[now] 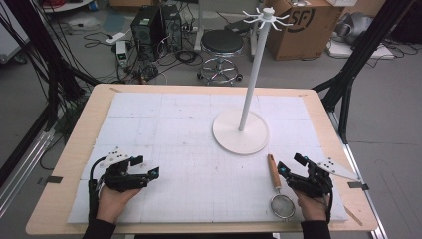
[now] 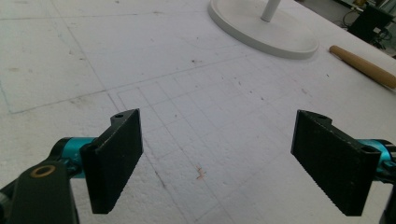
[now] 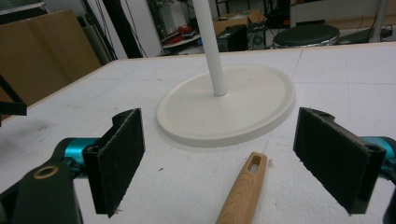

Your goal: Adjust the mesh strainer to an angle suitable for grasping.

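White foam sheeting covers the counter, scored with a faint grid, and behind it the floor is a tangle of cables, computer towers, a black stool and a cardboard box; I read the work in hand as picking up the strainer that lies just beside my right gripper. That gripper has its jaws spread as wide as they go, with nothing between the pads; in the right gripper view the wooden handle points up between them from below, not yet touched. My left gripper rests on the near left of the counter, jaws likewise wide apart and empty, well apart from the strainer.

To do this well I judge I should bring the right gripper down square across the handle, closing on the wooden part near its middle rather than at the mesh end, so the bowl does not swing; the handle is round and smooth, so a firm, centred pinch matters; I would keep clear of the white stand's base, which sits near the handle's far end.

As for the strainer itself: a pale wooden handle with a slot for hanging at its tip, and a small round wire-mesh bowl in a metal rim at the near end; it lies flat on the foam, handle pointing away towards the stand, whose top carries a ring of hooks.
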`<state>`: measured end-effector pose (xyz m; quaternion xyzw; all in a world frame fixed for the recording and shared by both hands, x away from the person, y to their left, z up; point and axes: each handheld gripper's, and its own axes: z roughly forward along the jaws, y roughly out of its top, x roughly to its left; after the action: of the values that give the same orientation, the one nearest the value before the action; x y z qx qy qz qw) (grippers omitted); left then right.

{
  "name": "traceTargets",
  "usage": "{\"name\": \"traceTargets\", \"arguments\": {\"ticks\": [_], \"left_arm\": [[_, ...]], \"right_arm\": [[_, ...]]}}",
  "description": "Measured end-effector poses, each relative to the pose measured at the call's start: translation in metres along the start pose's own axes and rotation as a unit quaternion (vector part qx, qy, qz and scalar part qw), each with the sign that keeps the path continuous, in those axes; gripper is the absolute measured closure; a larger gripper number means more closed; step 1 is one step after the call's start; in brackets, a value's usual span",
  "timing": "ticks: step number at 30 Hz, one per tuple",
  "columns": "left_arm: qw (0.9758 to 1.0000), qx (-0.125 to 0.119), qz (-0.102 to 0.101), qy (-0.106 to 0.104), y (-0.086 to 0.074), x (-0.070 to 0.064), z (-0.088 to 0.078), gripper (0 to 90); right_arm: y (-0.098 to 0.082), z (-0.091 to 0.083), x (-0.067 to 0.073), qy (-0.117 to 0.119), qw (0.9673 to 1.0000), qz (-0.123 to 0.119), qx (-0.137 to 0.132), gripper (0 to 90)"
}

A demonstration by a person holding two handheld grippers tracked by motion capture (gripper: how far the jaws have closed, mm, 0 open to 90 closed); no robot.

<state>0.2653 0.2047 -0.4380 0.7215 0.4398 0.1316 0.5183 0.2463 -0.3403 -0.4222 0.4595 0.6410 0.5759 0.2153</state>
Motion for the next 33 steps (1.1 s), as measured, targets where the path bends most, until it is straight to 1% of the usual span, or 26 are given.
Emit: {"name": "traceTargets", "arguments": {"ticks": [14, 18, 30, 31, 32, 33], "left_arm": [[1.0, 0.0, 0.003, -0.001, -0.0002, -0.0008, 0.0, 17.2], [1.0, 0.0, 0.004, 0.0, -0.0002, -0.0013, 0.0002, 17.2], [1.0, -0.001, 0.005, -0.001, -0.0006, -0.0017, 0.0011, 17.0], [1.0, 0.0, 0.004, 0.0, -0.0006, -0.0019, 0.001, 17.0], [1.0, 0.0, 0.004, 0.001, -0.0006, -0.002, 0.0009, 17.0], [1.0, 0.0, 0.006, -0.001, -0.0005, -0.002, 0.0009, 17.0]], "right_arm": [[0.0002, -0.0006, -0.0007, -0.002, 1.0, 0.003, 0.002, 15.5], [0.0001, -0.0005, -0.0003, -0.002, 0.9999, 0.009, 0.005, 15.5], [-0.0002, 0.0002, -0.0022, -0.005, 0.9999, 0.007, 0.007, 15.6], [-0.0005, 0.0009, -0.0026, -0.007, 0.9998, 0.012, 0.016, 20.2], [-0.0005, 0.0009, -0.0026, -0.007, 0.9998, 0.012, 0.016, 20.2], [-0.0009, 0.0015, -0.0031, -0.006, 0.9996, 0.013, 0.023, 24.9]]}}
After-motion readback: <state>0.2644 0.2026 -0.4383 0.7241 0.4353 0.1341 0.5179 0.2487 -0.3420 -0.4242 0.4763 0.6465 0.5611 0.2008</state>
